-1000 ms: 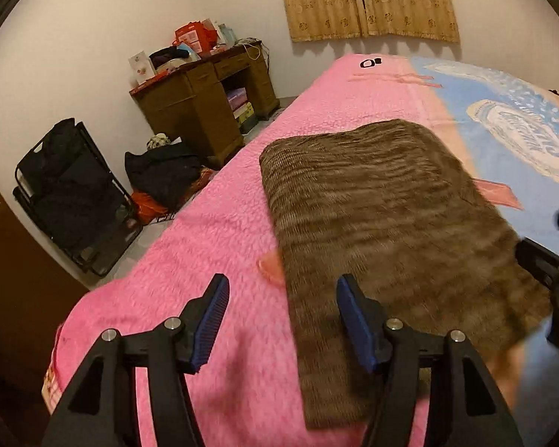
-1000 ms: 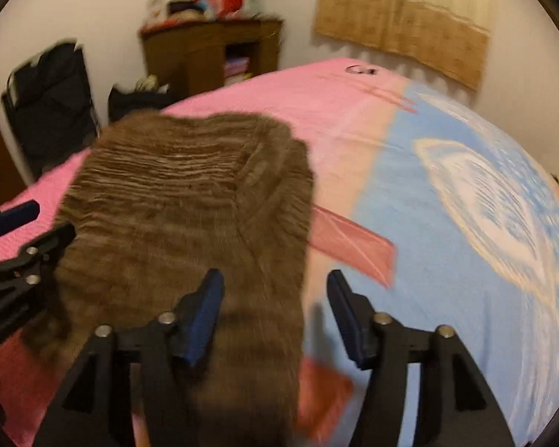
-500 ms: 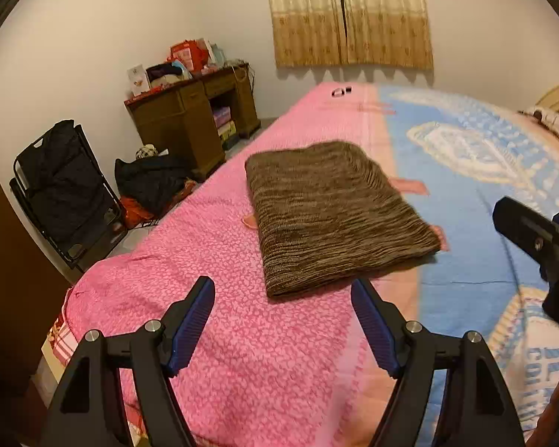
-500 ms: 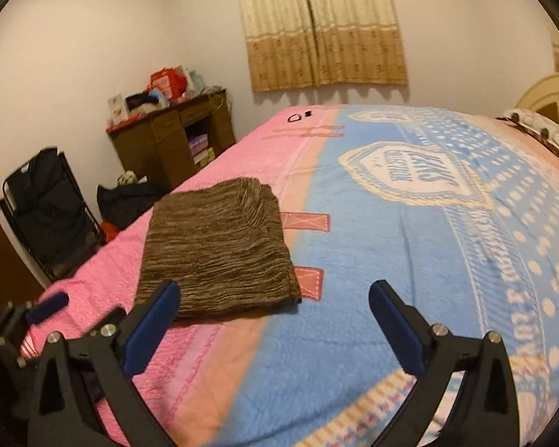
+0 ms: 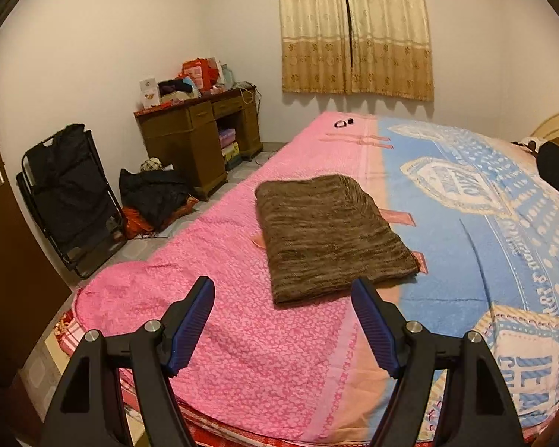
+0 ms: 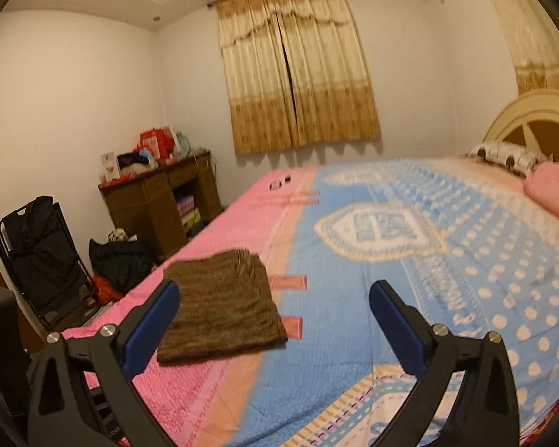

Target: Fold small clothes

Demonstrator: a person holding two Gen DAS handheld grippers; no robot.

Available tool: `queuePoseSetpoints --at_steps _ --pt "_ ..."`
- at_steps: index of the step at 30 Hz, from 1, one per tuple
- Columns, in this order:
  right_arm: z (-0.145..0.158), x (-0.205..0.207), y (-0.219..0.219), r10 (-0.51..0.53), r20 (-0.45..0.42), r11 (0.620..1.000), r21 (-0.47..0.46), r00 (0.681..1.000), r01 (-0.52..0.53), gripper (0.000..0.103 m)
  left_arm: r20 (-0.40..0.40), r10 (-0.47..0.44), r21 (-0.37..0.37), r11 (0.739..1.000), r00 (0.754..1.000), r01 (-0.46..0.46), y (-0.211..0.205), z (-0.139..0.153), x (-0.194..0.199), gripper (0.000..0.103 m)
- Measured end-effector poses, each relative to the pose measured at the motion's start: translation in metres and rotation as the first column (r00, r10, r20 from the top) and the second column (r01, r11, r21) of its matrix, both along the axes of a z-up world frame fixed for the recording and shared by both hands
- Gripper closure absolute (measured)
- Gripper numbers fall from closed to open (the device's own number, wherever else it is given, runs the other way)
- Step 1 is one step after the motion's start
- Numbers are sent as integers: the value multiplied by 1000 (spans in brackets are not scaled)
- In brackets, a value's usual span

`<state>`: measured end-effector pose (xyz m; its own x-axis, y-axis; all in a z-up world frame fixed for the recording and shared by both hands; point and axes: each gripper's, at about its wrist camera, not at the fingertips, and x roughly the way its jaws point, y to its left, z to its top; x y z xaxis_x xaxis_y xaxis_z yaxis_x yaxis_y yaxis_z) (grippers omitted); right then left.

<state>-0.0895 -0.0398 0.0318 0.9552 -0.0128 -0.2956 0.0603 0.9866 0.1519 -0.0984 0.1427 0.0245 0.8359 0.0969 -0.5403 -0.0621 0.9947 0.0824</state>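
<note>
Both grippers empty, fingers spread wide, held in the air off the near end of the bed (image 5: 242,335), touching nothing.

Garment (image 5: 331,234): brown knit, already a flat folded rectangle, lying on the bedspread across the pink/blue seam, mostly on pink. Looks like the fold is finished, or one more halving is left.

Key geometry: garment sits ahead of both tools and below them. From the left gripper (image 5: 283,326) it is dead ahead, slightly right of centre, near edge just past the fingertips. From the right gripper (image 6: 274,326) it lies ahead-left, behind the left finger. So the left is nearer and better lined up. Long axis runs away from the cameras, along the bed, angled a bit to the right at the near end.

Surface: soft fleece spread, pink left, blue printed right; will give under pressure.

Room: desk (image 5: 201,138) with clutter against the left wall, dark bags on the floor, curtain (image 5: 354,29) on the far wall, headboard (image 6: 536,123) at right.
</note>
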Motion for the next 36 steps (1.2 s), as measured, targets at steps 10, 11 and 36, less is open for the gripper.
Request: queuePoseSetpoints --at_steps 10,11,36 --pt "7 -14 17 -7 122 995 -94 993 19 0 25 24 10 1000 999 -24 0 6 -3 26" --pt "7 -15 16 -8 129 996 -90 992 20 0 25 22 15 1000 999 -23 -1 6 -3 26" --pt "6 -21 11 -10 126 998 -61 992 18 0 51 52 46 997 997 -54 -3 12 -8 26"
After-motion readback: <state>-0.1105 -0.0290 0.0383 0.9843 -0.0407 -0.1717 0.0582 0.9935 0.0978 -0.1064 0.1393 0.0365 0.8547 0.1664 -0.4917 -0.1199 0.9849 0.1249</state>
